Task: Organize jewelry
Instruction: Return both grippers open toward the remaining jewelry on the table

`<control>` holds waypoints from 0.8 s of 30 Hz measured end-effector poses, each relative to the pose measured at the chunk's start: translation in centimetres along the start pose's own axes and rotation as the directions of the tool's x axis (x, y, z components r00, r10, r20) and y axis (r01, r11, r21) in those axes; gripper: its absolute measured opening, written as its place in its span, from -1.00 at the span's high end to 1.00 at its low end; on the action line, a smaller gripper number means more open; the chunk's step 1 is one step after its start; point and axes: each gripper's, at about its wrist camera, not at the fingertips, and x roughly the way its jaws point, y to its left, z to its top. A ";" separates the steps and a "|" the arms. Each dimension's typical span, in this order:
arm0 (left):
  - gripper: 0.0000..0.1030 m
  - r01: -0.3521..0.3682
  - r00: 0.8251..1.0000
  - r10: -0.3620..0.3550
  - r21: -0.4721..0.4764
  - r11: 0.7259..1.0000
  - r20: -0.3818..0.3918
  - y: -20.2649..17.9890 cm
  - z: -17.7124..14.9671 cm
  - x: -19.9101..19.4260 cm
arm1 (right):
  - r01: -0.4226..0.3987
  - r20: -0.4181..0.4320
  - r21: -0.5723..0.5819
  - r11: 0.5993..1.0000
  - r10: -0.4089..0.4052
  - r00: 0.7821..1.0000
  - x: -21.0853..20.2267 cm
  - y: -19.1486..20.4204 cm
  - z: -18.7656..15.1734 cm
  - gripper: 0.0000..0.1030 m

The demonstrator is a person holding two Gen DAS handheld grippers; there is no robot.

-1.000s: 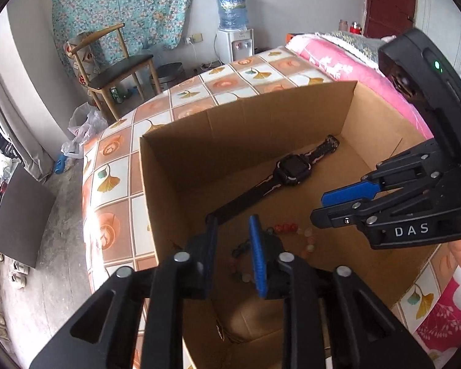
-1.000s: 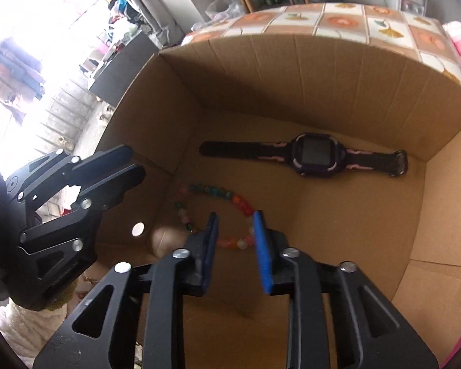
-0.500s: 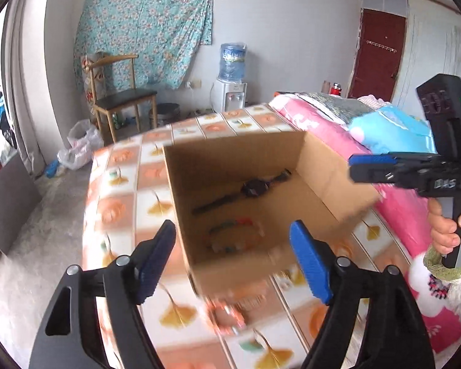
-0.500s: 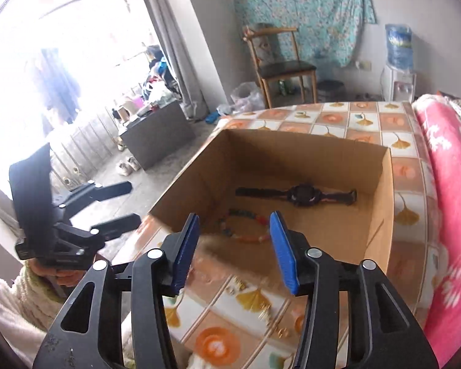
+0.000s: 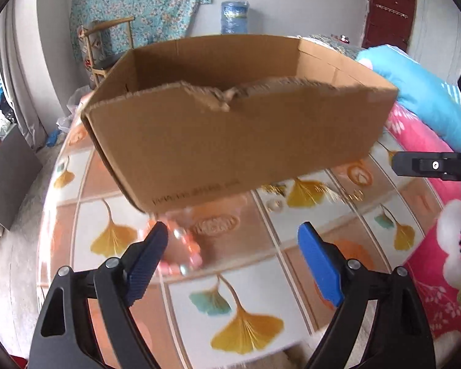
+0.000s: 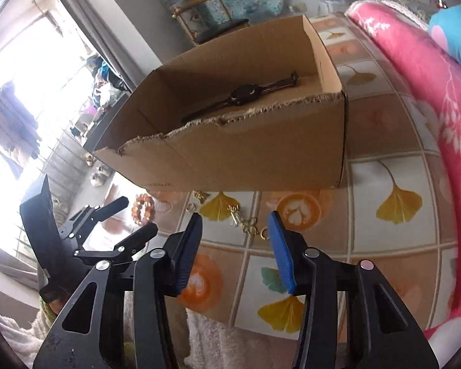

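Between left gripper (image 5: pixel 232 249) jaws, just opened wide, empty: beaded bracelet (image 5: pixel 181 255) by one pad | right gripper (image 6: pixel 235 236), half-open, empty, over gold chain (image 6: pixel 246 224) | box (image 6: pixel 261 153) holds watch (image 6: pixel 246 95) | step: next pickup; judged need: descend, close.

Watch (image 6: pixel 246 95) in box (image 6: pixel 246 153); bead bracelet (image 6: pixel 143 207), gold pieces (image 6: pixel 246 223) on table (image 6: pixel 384 246) before box

One cardboard box (image 6: pixel 249 150), one watch (image 6: pixel 244 95), one bead bracelet (image 6: pixel 143 208), two tools (image 6: pixel 235 240).
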 end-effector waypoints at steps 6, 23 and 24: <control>-0.64 0.011 1.000 -0.009 -0.136 0.991 0.014 3.3 1.8 1.7 | -0.044 0.009 0.033 0.998 0.044 0.999 1.3 -0.7 1.8 0.34; -0.69 0.104 0.994 -0.107 -0.071 0.992 -0.030 -0.1 0.3 1.6 | 0.334 0.000 0.012 0.942 -0.334 0.942 -0.8 -3.3 -2.8 0.09; -0.70 0.103 0.993 -0.105 -0.048 0.994 -0.045 -0.9 0.0 1.8 | 0.362 -0.010 0.009 0.932 -0.362 0.932 -0.5 -3.5 -3.1 0.06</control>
